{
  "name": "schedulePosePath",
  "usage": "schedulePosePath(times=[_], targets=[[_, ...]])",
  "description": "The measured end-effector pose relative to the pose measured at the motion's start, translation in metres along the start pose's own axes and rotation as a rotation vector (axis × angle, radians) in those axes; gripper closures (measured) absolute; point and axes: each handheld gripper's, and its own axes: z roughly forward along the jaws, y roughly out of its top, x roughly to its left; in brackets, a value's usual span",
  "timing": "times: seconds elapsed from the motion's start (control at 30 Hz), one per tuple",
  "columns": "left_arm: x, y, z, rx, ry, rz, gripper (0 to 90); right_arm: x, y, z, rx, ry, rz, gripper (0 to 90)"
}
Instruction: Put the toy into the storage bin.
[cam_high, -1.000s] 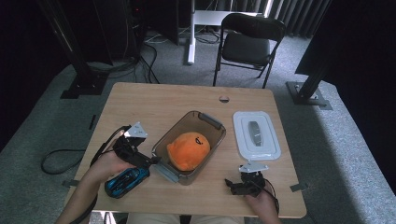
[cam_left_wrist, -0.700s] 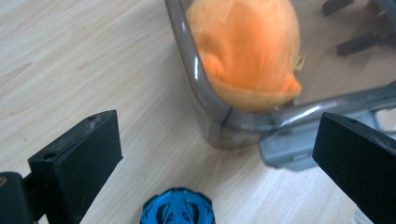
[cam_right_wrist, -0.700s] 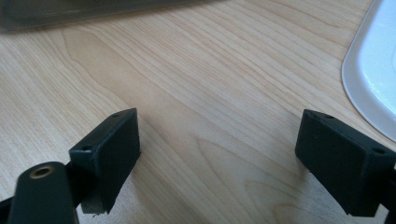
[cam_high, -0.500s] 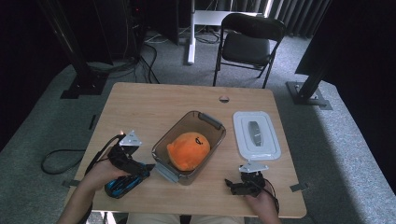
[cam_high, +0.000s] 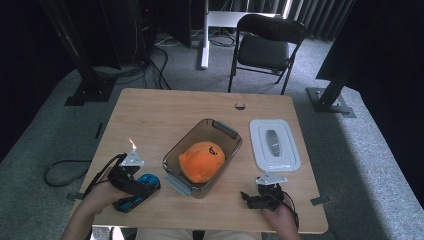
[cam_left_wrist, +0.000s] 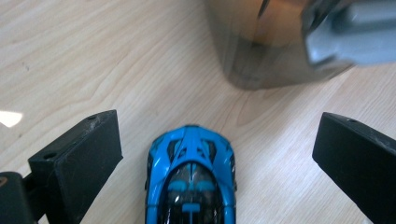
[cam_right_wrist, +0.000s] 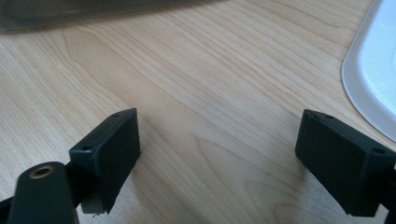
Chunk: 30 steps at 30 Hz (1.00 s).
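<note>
A blue toy car (cam_left_wrist: 190, 177) lies on the wooden table, nose pointing at the clear container. My left gripper (cam_left_wrist: 217, 154) is open, its jaws standing wide on either side of the car without touching it. From above, the car (cam_high: 136, 193) sits at the front left under the left gripper (cam_high: 134, 186). An orange plush toy (cam_high: 202, 160) lies inside the clear container (cam_high: 225, 131). My right gripper (cam_right_wrist: 219, 149) is open over bare wood, nothing between its jaws; in the high view the right gripper (cam_high: 255, 199) rests near the front edge.
A white lid (cam_high: 274, 145) lies flat right of the container, its edge (cam_right_wrist: 369, 74) close to the right gripper. The container's grey handle (cam_left_wrist: 345, 32) is just ahead of the car. A black chair (cam_high: 265, 45) stands beyond the table's far edge.
My left gripper has drawn back from the container toward the front left and dropped over the blue car. The right gripper has stayed put.
</note>
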Motion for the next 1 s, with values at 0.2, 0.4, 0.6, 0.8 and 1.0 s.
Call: schedulePosePath(times=[0.2, 0.4, 0.6, 0.8, 1.0], targets=[[0.001, -0.011, 0.002, 0.015, 0.012, -0.018, 2.0, 0.0, 0.0, 0.0, 0.0, 0.0, 0.0, 13.4], [0.0, -0.019, 0.004, 0.039, 0.027, -0.016, 2.0, 0.0, 0.0, 0.0, 0.0, 0.0, 0.0, 13.4], [-0.004, -0.028, 0.012, 0.101, 0.028, 0.005, 2.0, 0.0, 0.0, 0.0, 0.0, 0.0, 0.0, 13.4], [-0.005, -0.035, 0.017, 0.148, 0.036, 0.015, 4.9, 0.0, 0.0, 0.0, 0.0, 0.0, 0.0, 13.4], [-0.002, -0.046, 0.023, 0.19, 0.059, 0.008, 5.0, 0.0, 0.0, 0.0, 0.0, 0.0, 0.0, 13.4]])
